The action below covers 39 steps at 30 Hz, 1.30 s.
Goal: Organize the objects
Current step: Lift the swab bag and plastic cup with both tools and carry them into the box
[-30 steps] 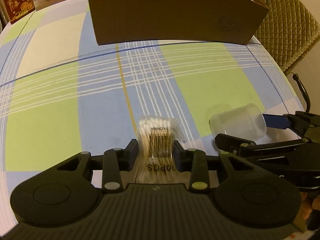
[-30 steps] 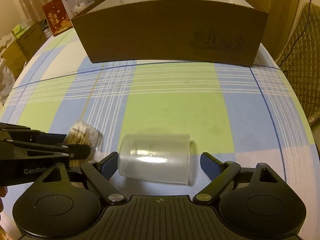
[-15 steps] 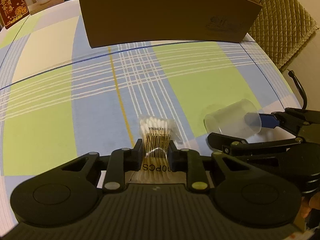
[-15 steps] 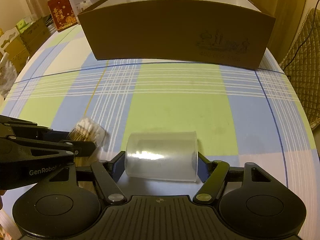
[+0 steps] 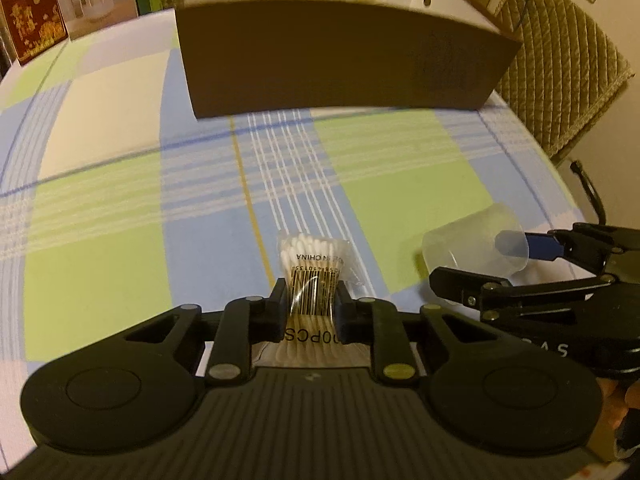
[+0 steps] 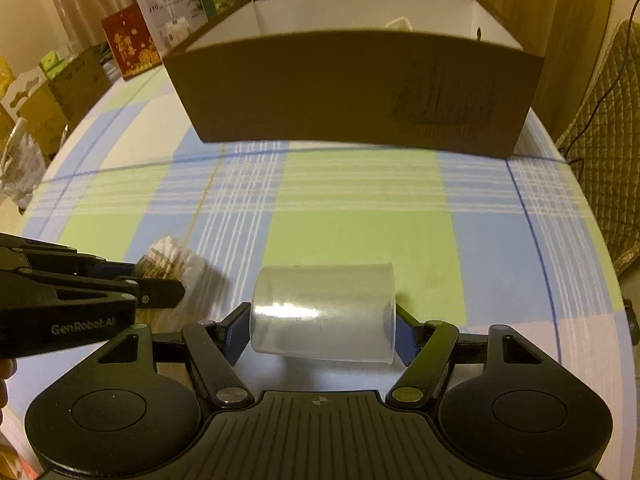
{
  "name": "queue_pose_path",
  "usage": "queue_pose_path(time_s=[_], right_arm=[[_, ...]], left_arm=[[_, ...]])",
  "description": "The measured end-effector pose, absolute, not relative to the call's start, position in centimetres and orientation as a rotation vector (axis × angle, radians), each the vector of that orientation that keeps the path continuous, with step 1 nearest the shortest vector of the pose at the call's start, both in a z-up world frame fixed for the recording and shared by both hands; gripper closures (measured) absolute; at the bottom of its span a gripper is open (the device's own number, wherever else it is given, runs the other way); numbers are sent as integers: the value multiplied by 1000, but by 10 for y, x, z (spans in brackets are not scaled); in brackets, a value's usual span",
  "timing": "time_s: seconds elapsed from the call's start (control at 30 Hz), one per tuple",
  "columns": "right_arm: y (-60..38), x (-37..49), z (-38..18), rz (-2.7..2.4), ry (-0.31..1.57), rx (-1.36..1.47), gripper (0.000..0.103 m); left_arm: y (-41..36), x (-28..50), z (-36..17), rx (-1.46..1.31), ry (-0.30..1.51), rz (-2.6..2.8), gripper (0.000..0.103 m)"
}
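The left gripper (image 5: 311,300) pinches the soft, light bag of cotton swabs (image 5: 312,270) at its middle, while the right gripper (image 6: 322,330) clamps the thin, probably easily crushed plastic cup (image 6: 324,312) end to end.

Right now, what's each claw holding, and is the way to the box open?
Left gripper shut on swab pack. Right gripper shut on cup, cup sideways. Box ahead, cloth between looks bare.
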State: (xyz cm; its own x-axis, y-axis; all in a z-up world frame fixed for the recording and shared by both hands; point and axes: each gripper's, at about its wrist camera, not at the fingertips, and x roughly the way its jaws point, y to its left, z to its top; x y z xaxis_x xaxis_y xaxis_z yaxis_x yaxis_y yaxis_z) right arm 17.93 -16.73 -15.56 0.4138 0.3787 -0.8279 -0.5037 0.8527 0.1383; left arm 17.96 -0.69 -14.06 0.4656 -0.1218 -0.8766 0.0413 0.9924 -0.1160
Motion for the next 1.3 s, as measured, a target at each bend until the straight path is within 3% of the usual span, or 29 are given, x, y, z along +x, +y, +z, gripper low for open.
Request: queue_pose_path(time_s=[0.7, 1.3], right_arm=[[-141, 304, -58, 601, 775, -19, 35], [-113, 423, -94, 560, 874, -25, 35]], left_arm=[[9, 303, -41, -107, 859, -117, 85], [17, 439, -85, -81, 974, -112, 85]])
